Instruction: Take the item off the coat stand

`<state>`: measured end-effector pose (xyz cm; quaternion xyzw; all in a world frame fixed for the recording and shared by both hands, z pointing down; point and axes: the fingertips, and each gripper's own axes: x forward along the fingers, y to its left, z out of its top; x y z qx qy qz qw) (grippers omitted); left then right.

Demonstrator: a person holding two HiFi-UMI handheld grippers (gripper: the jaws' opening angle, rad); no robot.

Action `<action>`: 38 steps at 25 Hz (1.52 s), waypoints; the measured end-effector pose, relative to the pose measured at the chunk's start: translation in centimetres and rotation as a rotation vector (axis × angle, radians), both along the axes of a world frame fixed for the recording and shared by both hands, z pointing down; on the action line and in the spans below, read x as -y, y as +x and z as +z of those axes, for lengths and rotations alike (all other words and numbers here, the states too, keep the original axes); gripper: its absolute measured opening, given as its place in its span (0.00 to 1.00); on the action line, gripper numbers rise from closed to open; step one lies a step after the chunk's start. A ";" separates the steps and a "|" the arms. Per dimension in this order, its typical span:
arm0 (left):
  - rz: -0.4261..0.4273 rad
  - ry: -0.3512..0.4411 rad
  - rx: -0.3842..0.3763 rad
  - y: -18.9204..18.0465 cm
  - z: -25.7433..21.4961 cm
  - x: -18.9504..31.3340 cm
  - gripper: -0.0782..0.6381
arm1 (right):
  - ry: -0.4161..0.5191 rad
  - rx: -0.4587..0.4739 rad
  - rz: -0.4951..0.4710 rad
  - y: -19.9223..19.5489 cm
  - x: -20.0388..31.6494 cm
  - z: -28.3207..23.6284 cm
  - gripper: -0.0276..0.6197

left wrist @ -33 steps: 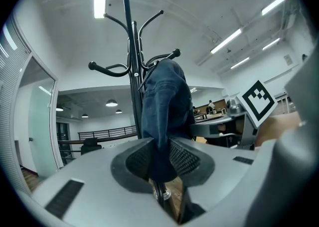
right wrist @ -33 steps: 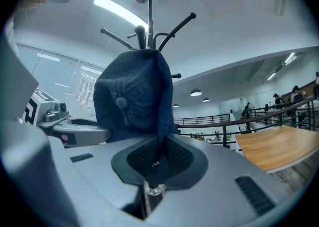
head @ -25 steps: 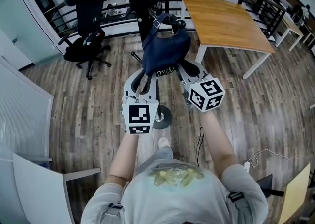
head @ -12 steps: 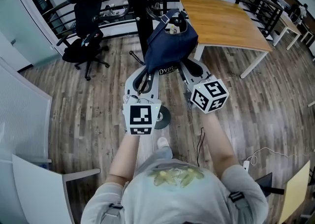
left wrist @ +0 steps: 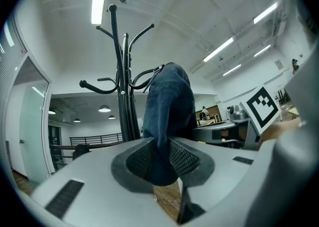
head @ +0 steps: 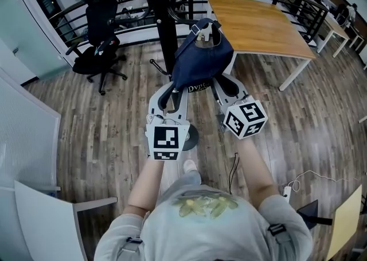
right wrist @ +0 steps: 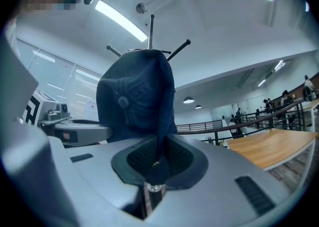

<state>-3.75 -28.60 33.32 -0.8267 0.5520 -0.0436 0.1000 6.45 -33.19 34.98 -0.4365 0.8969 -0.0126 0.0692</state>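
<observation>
Since a second ago I have carried the denim cap (head: pixel 200 59) a little to my right. It now sits slightly further from the black pole of the coat stand (head: pixel 157 19) than it did, and both my grippers have drifted along with it.

My left gripper (head: pixel 174 89) has its jaws drawn narrow and clamped on a fold of the cap's lower edge. In the left gripper view the blue cloth (left wrist: pixel 169 106) drops straight down between my ribbed pads (left wrist: pixel 185 159) and fills the gap, while the rest of the cap rises above them.

My right gripper (head: pixel 222 82) is pinched just as narrow on the cap's other side. In the right gripper view the cloth runs down into the slot between the pads (right wrist: pixel 140 159), and the rounded crown (right wrist: pixel 137 96) stands over them.

So the cap hangs between my two grippers, held from below on both sides. One curved hook of the stand (left wrist: pixel 121 71) reaches right up to its top. I cannot tell whether cloth and hook still touch.

A wooden table (head: pixel 258 19) stands to the right behind the cap.
</observation>
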 end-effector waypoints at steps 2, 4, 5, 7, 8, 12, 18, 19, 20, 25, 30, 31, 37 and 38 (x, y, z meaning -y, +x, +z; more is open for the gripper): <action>0.008 -0.008 0.001 0.4 0.4 -0.4 0.24 | -0.002 0.001 0.011 0.4 -0.4 0.4 0.11; 0.016 -0.018 0.003 0.7 1.0 -0.8 0.24 | -0.006 0.000 0.023 0.8 -0.9 0.9 0.11; 0.019 -0.024 0.002 0.8 1.3 -0.9 0.24 | -0.007 -0.005 0.029 0.9 -1.1 1.2 0.11; 0.024 -0.036 -0.003 0.8 1.8 -1.2 0.24 | -0.005 -0.024 0.043 0.9 -1.5 1.7 0.11; 0.026 -0.042 -0.007 0.8 2.0 -1.3 0.24 | -0.003 -0.034 0.050 0.9 -1.7 1.9 0.11; 0.035 -0.066 -0.015 0.7 3.1 -1.8 0.24 | -0.007 -0.049 0.070 1.0 -2.7 2.8 0.11; 0.050 -0.099 -0.029 0.6 4.8 -2.8 0.24 | -0.026 -0.042 0.084 1.1 -4.2 4.3 0.11; 0.052 -0.103 -0.032 0.7 5.1 -3.0 0.25 | -0.031 -0.042 0.085 1.2 -4.4 4.6 0.11; 0.054 -0.107 -0.034 0.7 5.5 -3.2 0.24 | -0.036 -0.043 0.086 1.3 -4.7 5.0 0.11; 0.057 -0.129 -0.048 0.4 7.5 -4.3 0.24 | -0.068 -0.042 0.095 1.1 -5.9 7.1 0.11; 0.055 -0.152 -0.057 0.1 8.7 -5.2 0.24 | -0.076 -0.051 0.125 0.9 -7.1 8.0 0.11; 0.057 -0.161 -0.058 0.2 8.9 -5.4 0.24 | -0.079 -0.052 0.131 1.0 -7.4 8.1 0.11; 0.067 -0.201 -0.052 0.3 10.7 -6.9 0.24 | -0.131 -0.027 0.144 1.3 -9.2 10.4 0.11; 0.069 -0.205 -0.051 0.4 11.0 -7.2 0.24 | -0.139 -0.027 0.147 1.4 -9.6 10.9 0.11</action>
